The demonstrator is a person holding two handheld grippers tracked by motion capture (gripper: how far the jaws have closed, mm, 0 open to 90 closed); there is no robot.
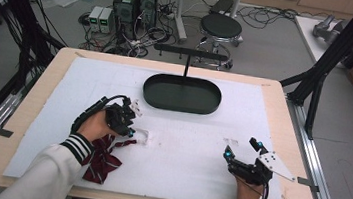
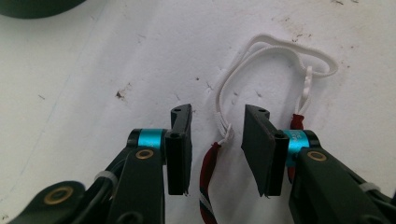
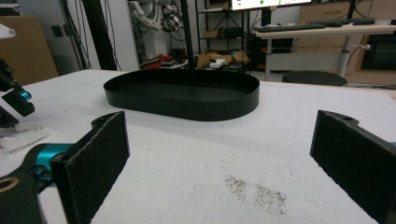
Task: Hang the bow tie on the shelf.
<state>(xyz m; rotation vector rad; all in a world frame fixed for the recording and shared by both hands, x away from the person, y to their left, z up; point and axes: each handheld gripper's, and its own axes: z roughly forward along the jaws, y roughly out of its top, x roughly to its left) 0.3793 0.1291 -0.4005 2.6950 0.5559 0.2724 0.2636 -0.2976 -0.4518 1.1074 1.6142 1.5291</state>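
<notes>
While the right tool (image 1: 242, 150) gapes, the left tool (image 2: 217, 154) straddles, unpinched, a bow tie's (image 1: 102, 157) white elastic loop (image 2: 275, 60)

White table (image 1: 198, 157) bears black tray (image 1: 182, 94) and striped, perhaps necktie (image 1: 102, 157).

The left hand (image 1: 95, 124) comes in from the lower left in a white sleeve (image 1: 45, 172) with a dark-striped cuff, curled over the body of the left gripper (image 1: 132, 133), which points to the right and down at the table. Its jaws stand part-way closed with a gap between the pads, neither pad pressing on anything. The right hand (image 1: 246, 195) rises from the bottom edge and holds the right gripper (image 1: 243, 150) pointing away from the person, low and about level, its jaws spread wide.
</notes>
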